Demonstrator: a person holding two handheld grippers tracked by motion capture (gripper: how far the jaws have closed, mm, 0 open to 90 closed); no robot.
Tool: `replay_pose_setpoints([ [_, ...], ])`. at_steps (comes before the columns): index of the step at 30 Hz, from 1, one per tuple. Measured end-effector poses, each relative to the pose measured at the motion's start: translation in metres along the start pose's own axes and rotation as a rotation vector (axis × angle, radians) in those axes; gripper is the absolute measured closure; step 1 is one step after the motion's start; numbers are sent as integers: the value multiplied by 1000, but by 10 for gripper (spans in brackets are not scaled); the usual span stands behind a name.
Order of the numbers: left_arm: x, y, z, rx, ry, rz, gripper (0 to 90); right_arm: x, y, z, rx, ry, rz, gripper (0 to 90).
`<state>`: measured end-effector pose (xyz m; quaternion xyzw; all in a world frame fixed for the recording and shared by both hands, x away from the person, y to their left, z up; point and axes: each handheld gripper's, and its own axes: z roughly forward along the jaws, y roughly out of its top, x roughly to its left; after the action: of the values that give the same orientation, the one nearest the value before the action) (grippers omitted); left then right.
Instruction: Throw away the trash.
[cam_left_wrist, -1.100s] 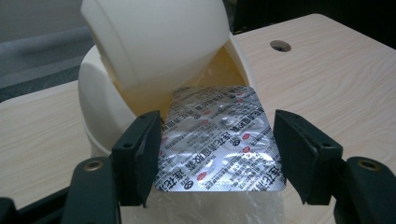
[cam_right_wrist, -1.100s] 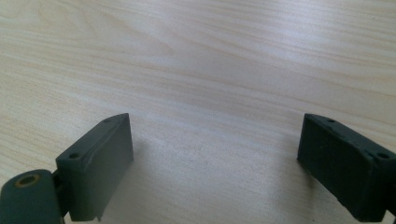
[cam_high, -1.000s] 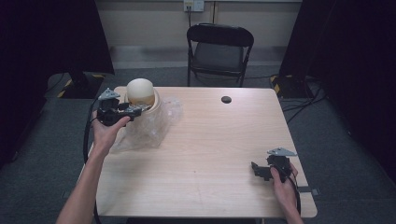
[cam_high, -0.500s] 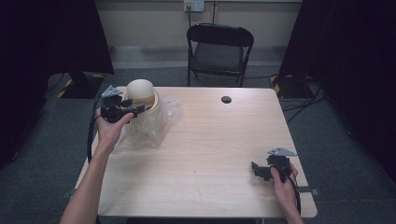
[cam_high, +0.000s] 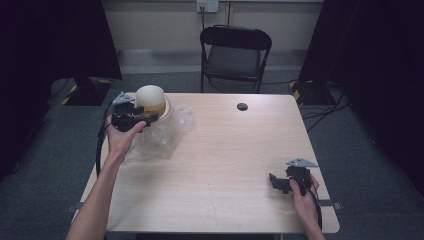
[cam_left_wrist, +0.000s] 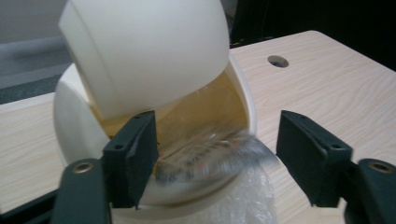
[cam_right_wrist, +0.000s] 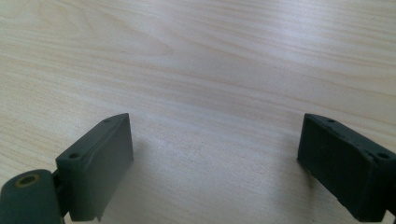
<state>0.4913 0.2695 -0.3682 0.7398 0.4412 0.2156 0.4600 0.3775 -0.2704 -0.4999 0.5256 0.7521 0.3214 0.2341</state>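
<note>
Two cream bowls (cam_high: 152, 102), one tilted inside the other; left gripper (cam_high: 134, 119) beside them, jaws just opening, empty.

We count two cream bowls (cam_high: 150, 98), one tipped inside the other, near the table's (cam_high: 225, 165) far left corner. One clear plastic bag (cam_high: 167, 135) lies beside them. One folding chair (cam_high: 235, 52) stands beyond the far edge. We hold two grippers, left gripper (cam_high: 150, 118) and right gripper (cam_high: 272, 179).
</note>
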Motion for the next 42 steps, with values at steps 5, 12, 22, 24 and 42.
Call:
replay_pose_setpoints([
  [5, -1, 0, 1, -6, -8, 12, 238, 0, 0, 0, 0, 0, 0, 96],
  [12, -1, 0, -4, -9, -14, 12, 203, 0, 0, 0, 0, 0, 0, 96],
  [22, -9, -10, -16, -9, -76, 13, 186, 0, 0, 0, 0, 0, 0, 96],
  [24, -11, -12, -18, 0, -81, 23, 154, 0, 0, 0, 0, 0, 0, 96],
  [42, -35, -43, -48, 40, -121, 50, 159, 0, 0, 0, 0, 0, 0, 96],
])
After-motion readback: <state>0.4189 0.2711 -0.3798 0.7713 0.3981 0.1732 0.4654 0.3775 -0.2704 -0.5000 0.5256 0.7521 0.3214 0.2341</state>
